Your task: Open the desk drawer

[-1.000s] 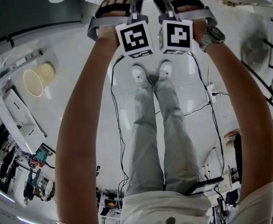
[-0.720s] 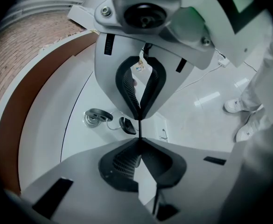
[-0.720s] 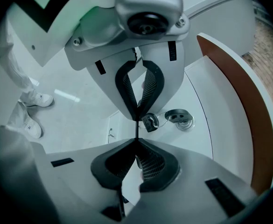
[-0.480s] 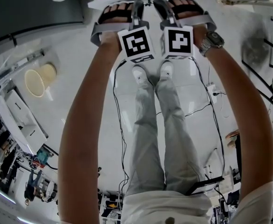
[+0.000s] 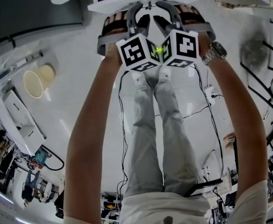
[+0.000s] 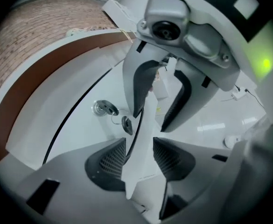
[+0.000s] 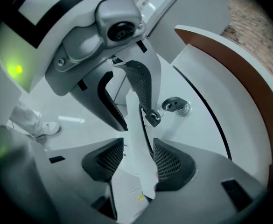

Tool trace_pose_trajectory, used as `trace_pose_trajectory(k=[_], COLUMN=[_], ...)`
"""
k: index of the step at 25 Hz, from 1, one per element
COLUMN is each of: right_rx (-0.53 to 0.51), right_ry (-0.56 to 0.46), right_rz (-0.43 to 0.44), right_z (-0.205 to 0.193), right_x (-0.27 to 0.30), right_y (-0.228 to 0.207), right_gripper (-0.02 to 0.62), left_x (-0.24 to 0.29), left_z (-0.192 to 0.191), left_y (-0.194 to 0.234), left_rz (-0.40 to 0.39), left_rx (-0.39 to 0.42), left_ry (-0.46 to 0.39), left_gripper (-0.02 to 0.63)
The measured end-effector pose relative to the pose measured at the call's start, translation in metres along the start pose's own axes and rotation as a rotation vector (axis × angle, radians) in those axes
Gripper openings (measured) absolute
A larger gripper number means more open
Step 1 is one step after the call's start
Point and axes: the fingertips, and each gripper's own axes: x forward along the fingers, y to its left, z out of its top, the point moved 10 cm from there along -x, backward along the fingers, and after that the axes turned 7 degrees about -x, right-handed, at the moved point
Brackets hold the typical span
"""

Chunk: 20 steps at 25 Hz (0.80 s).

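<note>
The left gripper (image 6: 141, 160) and right gripper (image 7: 138, 161) had just spread their jaws loose about the front lip (image 6: 143, 125) of the desk drawer (image 5: 113, 3), seemingly part-open before the person, so backing both straight off, clear of the dangling key (image 6: 126, 125), looked wisest.

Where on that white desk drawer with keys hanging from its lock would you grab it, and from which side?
Likely the thin white lip of the drawer front, beside the metal lock: a narrow flat edge jaws can straddle, one pad per face. Come edge-on from the front. The left gripper and right gripper, jaws just opened, straddle it.
</note>
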Motion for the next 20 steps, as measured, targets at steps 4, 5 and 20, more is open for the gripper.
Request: trace_pose_trajectory(k=[4,5,20], right_rx=[0.180,0.241,0.988], right_ry=[-0.031,-0.038,-0.436], right_rz=[-0.037,-0.037,-0.189], right_z=[-0.010,-0.013,0.010], right_x=[-0.017,-0.021,-0.173], right_y=[0.006,0.008,-0.041], right_gripper=[0.187,0.187,0.026], left_x=[-0.011,-0.014,-0.153], left_z=[-0.005,-0.007,0.032], left_y=[0.000,0.000,0.042], left_rz=[0.053,0.059,0.083], left_rx=[-0.226,-0.291,-0.857], left_ry=[-0.069,-0.084,-0.433], left_gripper=[0.184,0.182,0.009])
